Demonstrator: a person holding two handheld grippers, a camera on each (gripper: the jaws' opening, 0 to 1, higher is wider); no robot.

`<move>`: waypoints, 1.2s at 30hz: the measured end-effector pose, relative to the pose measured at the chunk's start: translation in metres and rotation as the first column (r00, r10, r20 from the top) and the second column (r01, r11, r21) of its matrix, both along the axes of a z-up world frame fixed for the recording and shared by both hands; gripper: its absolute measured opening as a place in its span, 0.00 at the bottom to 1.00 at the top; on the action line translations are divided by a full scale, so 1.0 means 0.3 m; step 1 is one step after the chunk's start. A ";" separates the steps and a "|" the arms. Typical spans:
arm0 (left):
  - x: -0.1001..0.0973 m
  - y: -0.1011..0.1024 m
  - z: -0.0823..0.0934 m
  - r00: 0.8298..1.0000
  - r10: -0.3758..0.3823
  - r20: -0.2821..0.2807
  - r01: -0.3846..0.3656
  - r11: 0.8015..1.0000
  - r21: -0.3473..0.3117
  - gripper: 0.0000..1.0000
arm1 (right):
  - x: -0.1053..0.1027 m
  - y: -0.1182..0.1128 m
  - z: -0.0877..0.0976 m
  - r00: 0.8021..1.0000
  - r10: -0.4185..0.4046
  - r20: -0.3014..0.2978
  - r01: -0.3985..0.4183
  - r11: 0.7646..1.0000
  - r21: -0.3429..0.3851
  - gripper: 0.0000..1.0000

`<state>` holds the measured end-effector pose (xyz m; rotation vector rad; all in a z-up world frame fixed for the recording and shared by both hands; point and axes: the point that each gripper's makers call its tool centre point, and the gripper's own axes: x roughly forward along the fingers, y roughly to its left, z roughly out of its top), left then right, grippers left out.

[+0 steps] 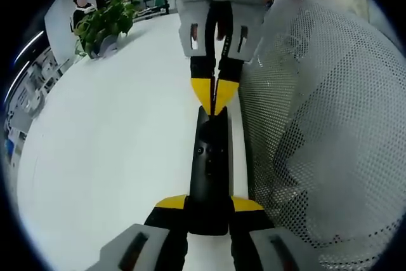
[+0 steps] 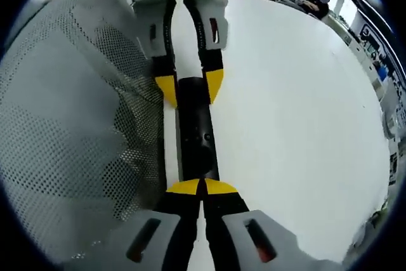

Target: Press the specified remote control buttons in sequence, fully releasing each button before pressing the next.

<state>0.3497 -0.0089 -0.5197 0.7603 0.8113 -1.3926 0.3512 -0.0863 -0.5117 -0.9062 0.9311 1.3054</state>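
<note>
Now the remote (image 1: 209, 169) lies on the white table (image 1: 108, 157), close beside a grey mesh seat (image 1: 330, 125), with one gripper at each end of it. In the left gripper view, the left gripper (image 1: 208, 211) has its yellow-tipped jaws apart, one on each side of the near end of the remote, touching or almost touching its edges. I think this is to keep the remote from sliding while a button is pushed. At the far end, the right gripper (image 1: 216, 96) comes in from the top with its jaws closed together into one point, which rests on or just above the far end of the remote. The closed tips serve as a single finger for pressing.

The right gripper view gives the same from the other side: the right gripper (image 2: 202, 187) is closed with nothing between its jaws, tips at the near end of the remote (image 2: 196, 134), and the left gripper (image 2: 188, 87) clasps the far end. I cannot tell if a button is really pressed down. A plant (image 1: 104, 23) stands far away at the left
</note>
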 end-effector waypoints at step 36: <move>-0.001 0.001 0.001 1.000 0.004 -0.002 -0.004 1.000 -0.023 0.24 | -0.007 -0.001 -0.003 0.978 0.192 0.077 -0.189 0.981 -0.036 0.00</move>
